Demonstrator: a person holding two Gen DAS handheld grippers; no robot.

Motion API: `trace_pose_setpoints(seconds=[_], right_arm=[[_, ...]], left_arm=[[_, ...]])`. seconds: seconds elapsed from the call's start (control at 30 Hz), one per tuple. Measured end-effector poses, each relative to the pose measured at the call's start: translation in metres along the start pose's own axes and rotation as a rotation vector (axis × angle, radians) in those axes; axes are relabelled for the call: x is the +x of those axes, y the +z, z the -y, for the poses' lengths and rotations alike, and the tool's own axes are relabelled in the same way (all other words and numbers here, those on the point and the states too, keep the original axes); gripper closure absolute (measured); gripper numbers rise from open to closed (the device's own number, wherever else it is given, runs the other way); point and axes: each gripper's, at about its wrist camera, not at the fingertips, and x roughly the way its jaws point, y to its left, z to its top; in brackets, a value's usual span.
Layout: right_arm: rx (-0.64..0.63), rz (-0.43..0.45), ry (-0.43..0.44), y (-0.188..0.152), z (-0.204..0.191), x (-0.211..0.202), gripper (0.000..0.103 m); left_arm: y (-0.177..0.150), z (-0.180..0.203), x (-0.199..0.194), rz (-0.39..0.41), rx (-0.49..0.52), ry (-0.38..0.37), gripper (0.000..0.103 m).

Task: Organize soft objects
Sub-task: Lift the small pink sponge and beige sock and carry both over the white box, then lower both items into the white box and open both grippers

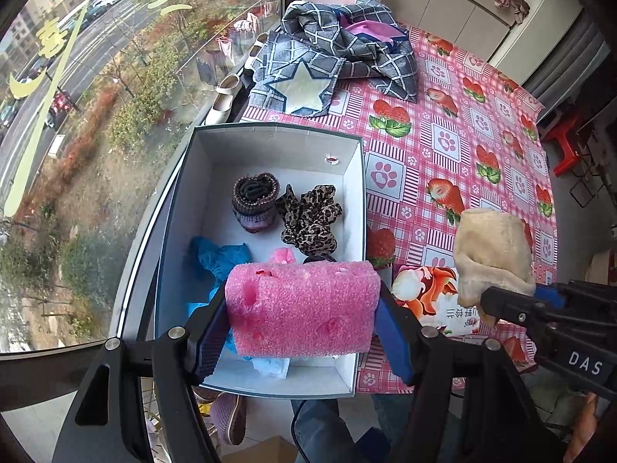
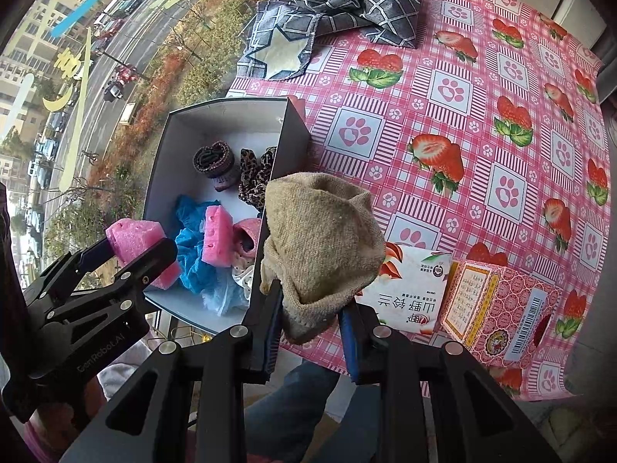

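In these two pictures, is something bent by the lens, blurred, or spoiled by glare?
Left wrist view: the fisheye bows the window frame and the box edges; dark corners; the pink sponge in the left claw stays sharp. Right wrist view: the tablecloth grid curves outward; soft daylight, no harsh glare; the beige cloth in the right claw shows clear weave.

1. The left claw (image 1: 302, 310) grips a pink foam block (image 1: 302, 308) between its blue pads, above the near end of a white box (image 1: 270, 139).
2. Inside the box lie a knitted roll (image 1: 255, 201), a leopard-print scrunchie (image 1: 310, 218) and blue cloth (image 1: 219, 258).
3. The right claw (image 1: 501, 305) pinches a cream fuzzy cloth (image 1: 491, 250) over the table (image 1: 462, 146).
4. A checked garment (image 1: 339, 50) lies at the table's far end.
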Motion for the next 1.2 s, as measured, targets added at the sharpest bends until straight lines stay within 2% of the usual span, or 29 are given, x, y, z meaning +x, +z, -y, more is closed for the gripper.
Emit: trace_pose_setpoints(seconds=[0.63,1.2], right_arm=[[-0.094,-0.021,-0.014,0.015,-0.036,0.014,0.075],[-0.203,-0.055,-0.026,0.045,-0.082,0.041,0.075]], left_arm=[[-0.002,-0.032,0.013,-0.038,-0.077,0.016,0.031],[-0.004,-0.050,0.040,-0.097,-0.119,0.038,0.031]])
